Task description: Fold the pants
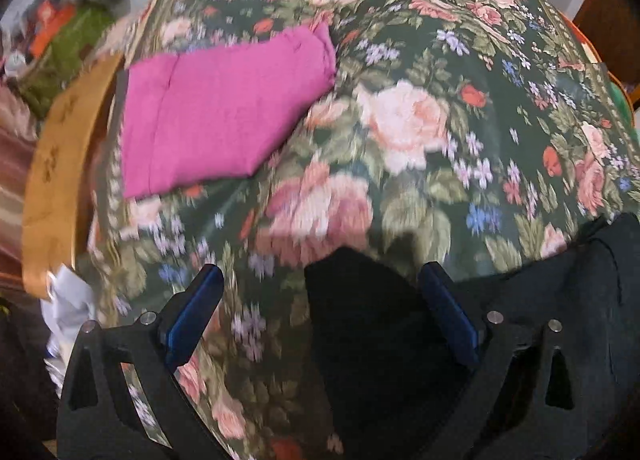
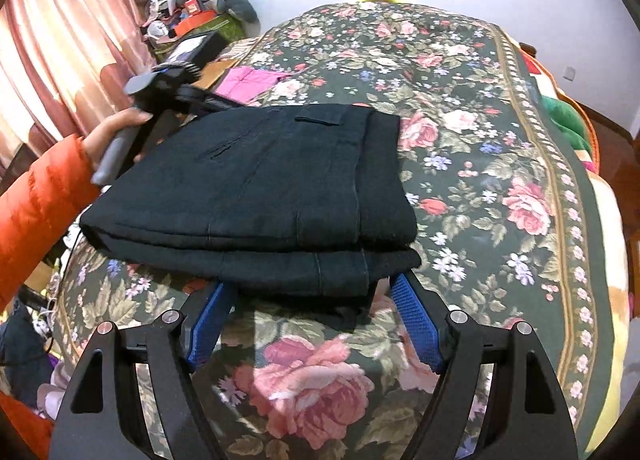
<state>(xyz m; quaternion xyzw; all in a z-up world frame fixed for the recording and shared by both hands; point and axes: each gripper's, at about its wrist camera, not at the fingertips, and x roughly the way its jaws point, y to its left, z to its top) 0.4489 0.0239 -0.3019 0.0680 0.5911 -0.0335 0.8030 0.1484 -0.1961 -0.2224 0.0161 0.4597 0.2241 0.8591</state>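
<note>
Your left gripper [image 1: 320, 280] gapes wide with nothing held, hanging over the near corner of the black pants [image 2: 256, 196]. These lie folded on the flowered bedspread [image 2: 480, 164]. Your right gripper [image 2: 312, 292] straddles their front edge, jaws partly spread; whether it pinches, you cannot tell. A pink cloth [image 1: 216, 112] lies beyond, by the curtain [image 2: 60, 40]

There is one folded pair of black pants [image 2: 256, 184], one folded pink cloth [image 1: 224, 108], one floral bedspread [image 2: 480, 164], two grippers [image 2: 312, 288] [image 1: 320, 276], and one hand [image 2: 112, 136] in an orange sleeve [image 2: 36, 204].
</note>
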